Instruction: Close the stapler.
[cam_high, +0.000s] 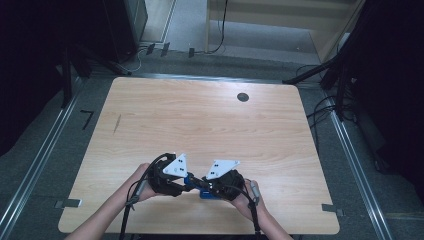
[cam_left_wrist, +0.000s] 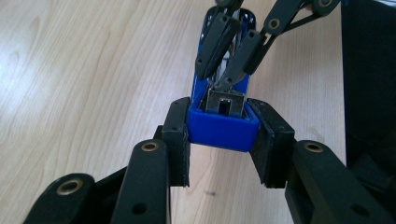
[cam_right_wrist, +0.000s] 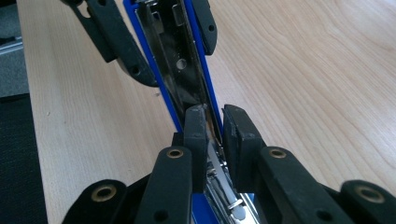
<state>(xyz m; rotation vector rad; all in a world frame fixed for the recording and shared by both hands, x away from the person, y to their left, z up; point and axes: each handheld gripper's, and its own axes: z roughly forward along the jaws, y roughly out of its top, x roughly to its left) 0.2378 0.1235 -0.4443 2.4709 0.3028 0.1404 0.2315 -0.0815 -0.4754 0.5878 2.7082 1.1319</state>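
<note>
A blue stapler (cam_high: 204, 192) with a shiny metal inner part is held between both grippers just above the wooden table's near edge. In the left gripper view, my left gripper (cam_left_wrist: 223, 127) is shut on the stapler's blue end (cam_left_wrist: 219, 130), one pad on each side. In the right gripper view, my right gripper (cam_right_wrist: 215, 122) is shut on the stapler's metal inner strip (cam_right_wrist: 180, 79), with the blue rails running away from it. From above, the left gripper (cam_high: 188, 181) and right gripper (cam_high: 203, 186) meet tip to tip, a hand behind each.
The light wooden table (cam_high: 200, 120) has a round dark cable hole (cam_high: 243, 97) at the far right and a thin dark mark (cam_high: 116, 124) at the left. Metal floor rails (cam_high: 350, 150) and cables flank it.
</note>
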